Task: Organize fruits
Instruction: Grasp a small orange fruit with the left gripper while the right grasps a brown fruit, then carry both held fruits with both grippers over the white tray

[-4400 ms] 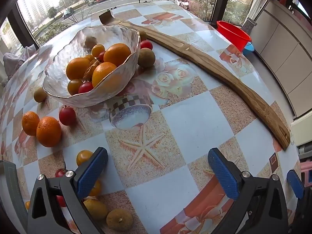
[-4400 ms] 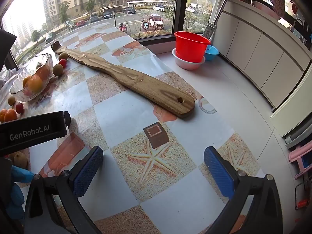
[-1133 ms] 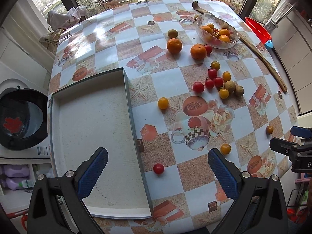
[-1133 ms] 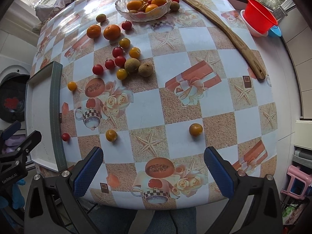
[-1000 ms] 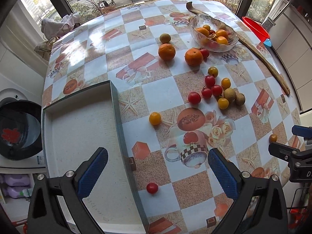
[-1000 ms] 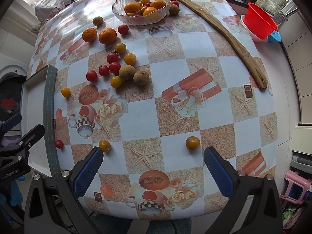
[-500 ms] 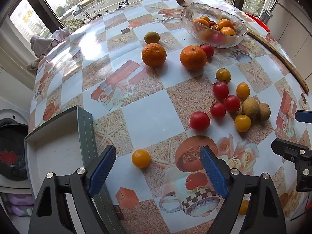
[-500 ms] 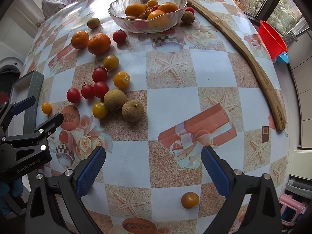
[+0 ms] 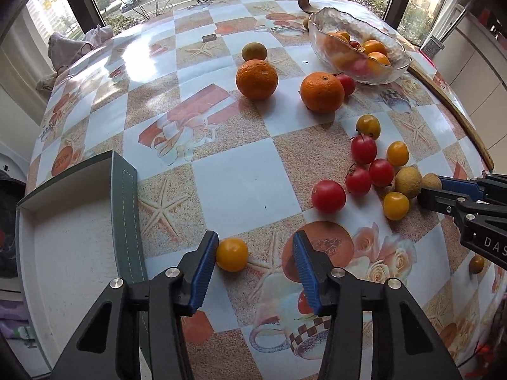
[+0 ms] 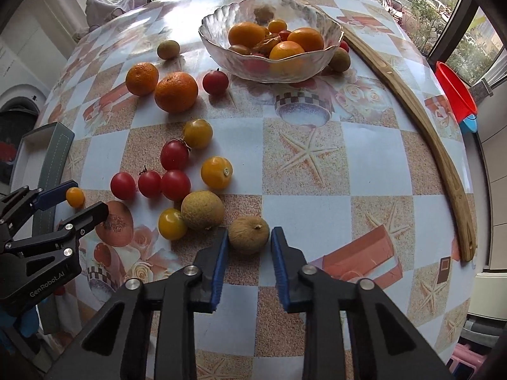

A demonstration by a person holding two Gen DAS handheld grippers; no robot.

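Observation:
My left gripper [image 9: 255, 247] is low over the table with its jaws part closed. A small yellow tomato [image 9: 232, 254] sits between them, touching the left pad. My right gripper [image 10: 248, 240] has its jaws close around a brown longan [image 10: 248, 235], with a thin gap on each side. A second longan [image 10: 202, 209], several red and yellow tomatoes [image 10: 175, 185] and two oranges [image 10: 176, 91] lie loose on the table. A glass bowl [image 10: 221, 44] at the back holds oranges and small fruit.
A grey box with a white inside [image 9: 125, 196] lies at the table's left edge. A long wooden board [image 10: 421, 133] runs along the right side. A red basin [image 10: 454, 93] stands beyond the table on the floor.
Both grippers have come down from high above the table and their jaws have narrowed. The left now brackets the yellow tomato, the right the brown longan.

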